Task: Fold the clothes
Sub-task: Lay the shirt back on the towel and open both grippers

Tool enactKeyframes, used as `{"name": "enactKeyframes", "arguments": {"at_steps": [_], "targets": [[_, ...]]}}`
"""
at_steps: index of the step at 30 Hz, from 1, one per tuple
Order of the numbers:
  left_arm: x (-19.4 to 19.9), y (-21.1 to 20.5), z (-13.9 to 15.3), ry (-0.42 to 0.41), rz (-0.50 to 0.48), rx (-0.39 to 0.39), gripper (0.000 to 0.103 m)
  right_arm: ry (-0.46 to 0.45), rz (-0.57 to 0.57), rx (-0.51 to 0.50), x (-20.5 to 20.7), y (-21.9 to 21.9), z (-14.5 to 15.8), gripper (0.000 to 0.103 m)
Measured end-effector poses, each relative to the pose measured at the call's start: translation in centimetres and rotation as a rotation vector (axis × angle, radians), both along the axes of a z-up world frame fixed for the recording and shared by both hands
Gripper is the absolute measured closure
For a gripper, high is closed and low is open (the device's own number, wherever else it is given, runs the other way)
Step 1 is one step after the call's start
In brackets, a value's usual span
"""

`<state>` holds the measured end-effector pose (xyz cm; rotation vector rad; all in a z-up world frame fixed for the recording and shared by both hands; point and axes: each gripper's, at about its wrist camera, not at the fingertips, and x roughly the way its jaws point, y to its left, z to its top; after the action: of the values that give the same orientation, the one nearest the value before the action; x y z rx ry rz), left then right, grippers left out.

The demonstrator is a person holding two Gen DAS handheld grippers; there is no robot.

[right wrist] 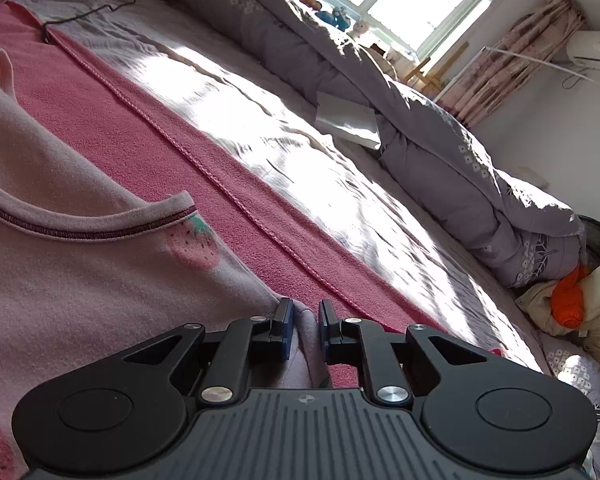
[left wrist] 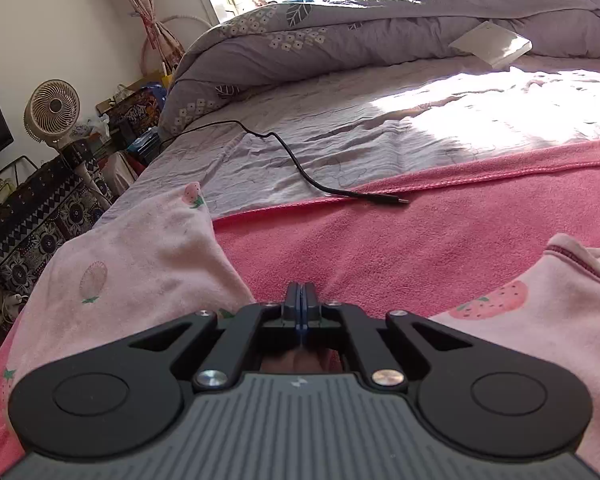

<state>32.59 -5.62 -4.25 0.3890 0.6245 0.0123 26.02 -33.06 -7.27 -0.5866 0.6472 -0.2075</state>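
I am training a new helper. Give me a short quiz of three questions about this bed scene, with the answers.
1. Which print does the pale pink garment carry? A hearts, B strawberries, C stars.
2. True or false: the plug end of the black cable lies on the pink blanket.
3. Which gripper shows a fold of cloth between slightly parted jaws?
Key: 1 B; 2 true; 3 the right gripper.
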Motion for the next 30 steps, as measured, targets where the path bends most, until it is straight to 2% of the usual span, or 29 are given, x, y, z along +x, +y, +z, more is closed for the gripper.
{"name": "enactKeyframes", "arguments": {"at_steps": [1,3,4,5,7,9,11,15,17,20,23,24,26,28,30], "targets": [[-0.2,-0.1,0.1,-0.007,-0.001,0.017,0.102,0.006,-0.001,0.033,0.3,-0.4,0.3,0.085],[-0.8,0.0,1.0,-0.054,0.017,0.044,0.091,-0.001,-0.059,0.192,0.4,-3.0,2.2,0.063],[-1.1,0.2,1.6,-0.084,0.029,0.055,0.091,-0.012,-0.094,0.283,0.2,-4.8,3.5,0.032],[-1.3,0.4,2.2,-0.115,0.042,0.066,0.091,-0.030,-0.115,0.386,-0.4,-6.5,4.8,0.018],[-2.4,0.8,3.4,-0.160,0.054,0.119,0.091,-0.079,-0.137,0.588,-2.3,-9.8,7.1,0.018],[-3.7,1.5,4.5,-0.194,0.057,0.178,0.086,-0.117,-0.141,0.730,-4.8,-12.0,9.2,0.018],[-5.5,2.6,6.0,-0.199,0.035,0.179,0.064,-0.122,-0.112,0.780,-7.1,-12.6,10.8,0.016],[-10.2,5.2,7.8,-0.104,-0.086,0.070,0.060,-0.097,-0.004,0.738,-13.1,-10.0,12.0,0.010],[-12.9,6.7,7.9,-0.036,-0.101,0.004,0.048,-0.082,0.059,0.689,-16.6,-7.9,11.5,0.008],[-16.9,9.6,7.3,0.062,-0.064,-0.106,0.041,-0.078,0.138,0.639,-22.1,-4.4,10.0,0.007],[-20.1,12.2,5.3,0.166,0.016,-0.160,0.031,-0.073,0.175,0.629,-25.9,-1.4,8.7,0.007],[-21.2,13.0,4.7,0.175,0.028,-0.184,0.031,-0.077,0.184,0.621,-27.1,-0.4,8.3,0.007],[-23.2,13.9,4.3,0.143,0.035,-0.233,0.029,-0.112,0.209,0.579,-29.6,1.8,7.7,0.007],[-24.7,14.1,4.3,0.111,0.065,-0.239,0.027,-0.165,0.232,0.529,-31.8,3.6,7.4,0.007],[-25.5,13.2,4.1,0.072,0.073,-0.163,0.024,-0.214,0.251,0.487,-33.8,5.2,7.1,0.007]]}}
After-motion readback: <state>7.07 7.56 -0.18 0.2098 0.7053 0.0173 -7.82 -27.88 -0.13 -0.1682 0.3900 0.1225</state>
